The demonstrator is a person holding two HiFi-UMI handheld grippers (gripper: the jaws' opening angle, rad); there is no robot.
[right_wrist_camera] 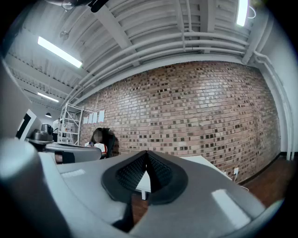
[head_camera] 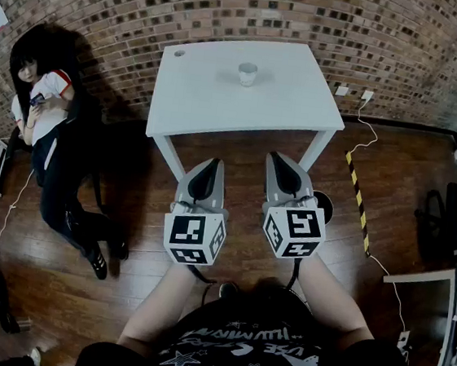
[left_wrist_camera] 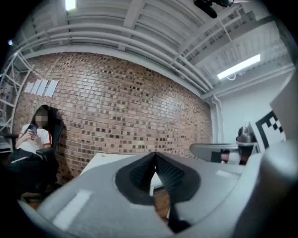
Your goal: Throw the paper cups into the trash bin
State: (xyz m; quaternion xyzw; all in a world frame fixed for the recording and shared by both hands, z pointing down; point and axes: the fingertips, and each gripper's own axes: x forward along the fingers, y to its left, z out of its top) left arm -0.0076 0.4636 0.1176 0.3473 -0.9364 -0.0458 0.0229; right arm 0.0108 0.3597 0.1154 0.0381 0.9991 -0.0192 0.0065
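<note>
Paper cup: upright on the white table, ahead of both grippers and well apart from them.
Left gripper: jaws pressed together, holding nothing.
Right gripper: jaws pressed together, empty, just beside the left one.

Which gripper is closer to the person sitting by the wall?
The left gripper, on the same side as the seated person; the right gripper is farther away.

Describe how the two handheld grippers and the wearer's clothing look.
Both the left gripper and right gripper have smooth grey shells tapering to pointed fingers, lined with ribbed black pads. Each carries a white cube with black square markers at its rear. The person wears a black shirt printed with white stars and lettering; the forearms are uncovered.
</note>
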